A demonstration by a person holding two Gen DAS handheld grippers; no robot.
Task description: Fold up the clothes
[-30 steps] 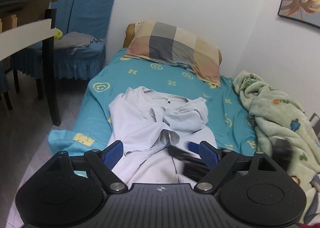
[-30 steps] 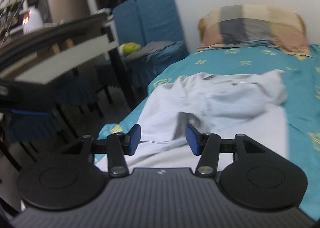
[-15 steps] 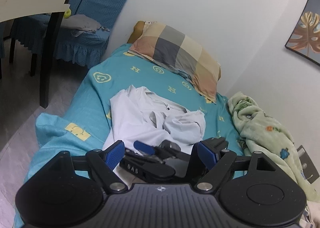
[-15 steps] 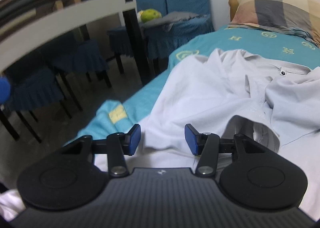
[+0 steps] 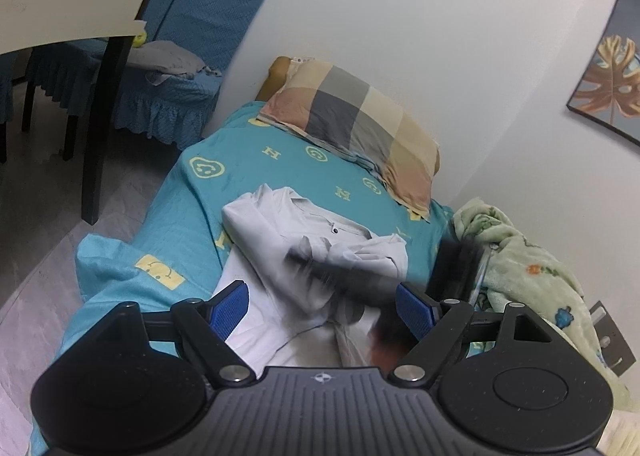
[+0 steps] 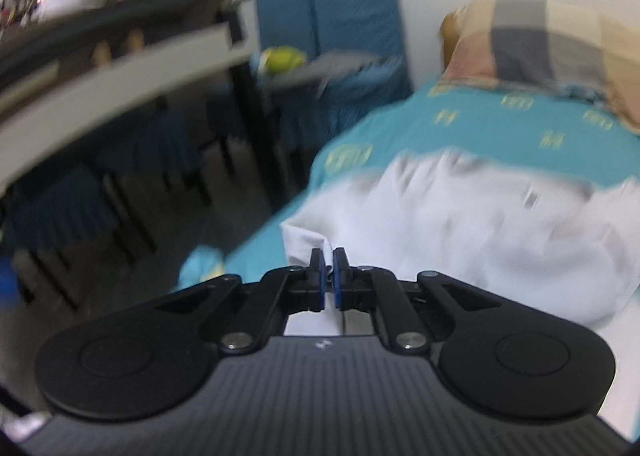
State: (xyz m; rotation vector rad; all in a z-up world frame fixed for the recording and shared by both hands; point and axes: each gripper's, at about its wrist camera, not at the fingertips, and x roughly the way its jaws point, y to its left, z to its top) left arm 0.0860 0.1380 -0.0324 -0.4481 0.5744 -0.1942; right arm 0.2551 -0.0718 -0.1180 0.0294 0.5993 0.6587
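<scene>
shirt (image 5: pixel 304 256) lies crumpled mid-bed, below the pillow (image 5: pixel 360 136) | right claw (image 6: pixel 328 276), apart half a second ago, now clamped on the shirt's near edge | left claw (image 5: pixel 322 306) apart above shirt | fold likely starting

Dim indoor light, fisheye bending at edges; right wrist view motion-blurred.
</scene>
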